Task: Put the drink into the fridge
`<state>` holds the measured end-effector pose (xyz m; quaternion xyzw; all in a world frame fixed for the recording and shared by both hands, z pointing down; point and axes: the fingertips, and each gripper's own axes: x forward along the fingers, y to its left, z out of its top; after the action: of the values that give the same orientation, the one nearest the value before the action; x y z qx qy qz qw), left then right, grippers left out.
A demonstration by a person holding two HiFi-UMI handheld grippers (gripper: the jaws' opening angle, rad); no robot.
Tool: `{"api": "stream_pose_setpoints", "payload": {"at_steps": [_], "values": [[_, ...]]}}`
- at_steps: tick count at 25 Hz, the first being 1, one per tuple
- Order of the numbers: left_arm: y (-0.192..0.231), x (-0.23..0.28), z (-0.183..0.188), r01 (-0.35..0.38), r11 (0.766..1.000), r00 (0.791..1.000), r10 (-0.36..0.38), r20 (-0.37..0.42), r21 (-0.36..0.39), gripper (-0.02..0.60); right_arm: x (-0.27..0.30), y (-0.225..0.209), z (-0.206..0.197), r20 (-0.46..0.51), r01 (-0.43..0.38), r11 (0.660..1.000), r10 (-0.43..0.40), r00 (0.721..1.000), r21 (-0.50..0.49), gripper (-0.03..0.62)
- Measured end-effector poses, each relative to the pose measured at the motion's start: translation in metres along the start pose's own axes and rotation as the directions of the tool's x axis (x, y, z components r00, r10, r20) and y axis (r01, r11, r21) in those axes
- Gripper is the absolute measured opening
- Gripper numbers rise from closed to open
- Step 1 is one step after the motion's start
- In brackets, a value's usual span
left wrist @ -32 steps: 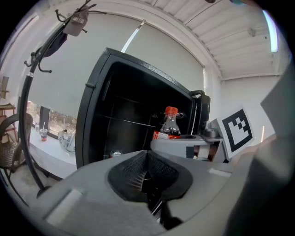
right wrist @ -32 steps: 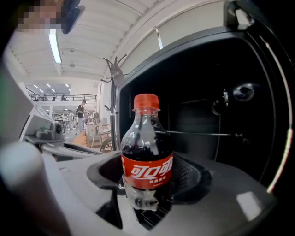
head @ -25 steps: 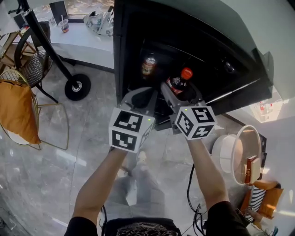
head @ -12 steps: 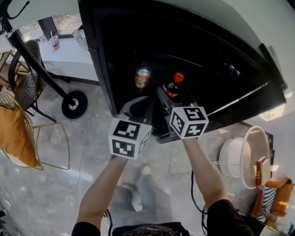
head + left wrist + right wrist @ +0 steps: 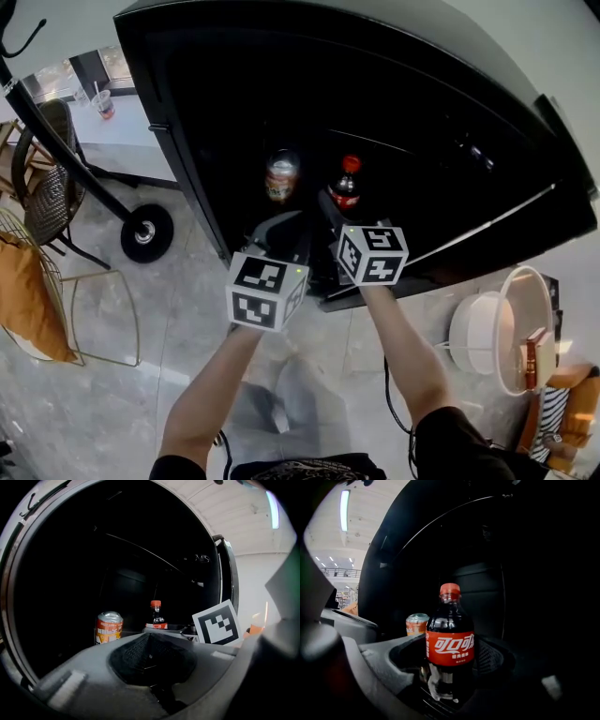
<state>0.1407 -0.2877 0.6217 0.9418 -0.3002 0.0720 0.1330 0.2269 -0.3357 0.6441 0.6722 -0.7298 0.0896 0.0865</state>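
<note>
The black fridge [image 5: 187, 178] stands open with a dark inside. An orange drink can [image 5: 280, 178] [image 5: 109, 627] [image 5: 416, 623] stands on its shelf. My right gripper [image 5: 339, 212] [image 5: 450, 667] is shut on a cola bottle [image 5: 345, 184] [image 5: 450, 644] with a red cap and red label. It holds the bottle upright inside the fridge, just right of the can. The bottle [image 5: 155, 616] also shows in the left gripper view, beyond my left gripper [image 5: 283, 227] [image 5: 150, 637]. That gripper hangs at the fridge opening below the can, jaws together with nothing in them.
A wire chair with an orange cushion [image 5: 23, 286] stands at the left. Near it are a black wheel on a slanted pole [image 5: 145, 232] and a white counter [image 5: 117, 141] bearing a cup [image 5: 103, 103]. A white round stool [image 5: 497, 323] is at the right. A shelf edge [image 5: 487, 225] glints inside the fridge.
Both grippers have moved forward into the fridge opening. The cola bottle has travelled with the right gripper to beside the can. The fridge fills more of the head view.
</note>
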Motion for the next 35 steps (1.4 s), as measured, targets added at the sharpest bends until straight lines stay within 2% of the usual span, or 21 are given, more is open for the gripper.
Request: {"api": "stream_pose_setpoints", "payload": {"at_steps": [17, 24, 35], "values": [[0.015, 0.021, -0.017, -0.003, 1.000, 1.000, 0.003, -0.010, 0.010, 0.005, 0.020, -0.006, -0.007, 0.102, 0.015, 1.000, -0.013, 0.995, -0.019, 0.307], [0.013, 0.020, -0.020, 0.001, 1.000, 1.000, -0.001, -0.024, -0.006, 0.005, 0.009, -0.010, -0.010, 0.084, 0.034, 0.999, -0.037, 0.996, 0.032, 0.308], [0.004, 0.022, -0.023, 0.009, 1.000, 0.999, -0.010, -0.046, -0.027, 0.005, -0.003, -0.011, -0.015, 0.061, 0.058, 0.997, -0.061, 0.996, 0.047, 0.308]]}}
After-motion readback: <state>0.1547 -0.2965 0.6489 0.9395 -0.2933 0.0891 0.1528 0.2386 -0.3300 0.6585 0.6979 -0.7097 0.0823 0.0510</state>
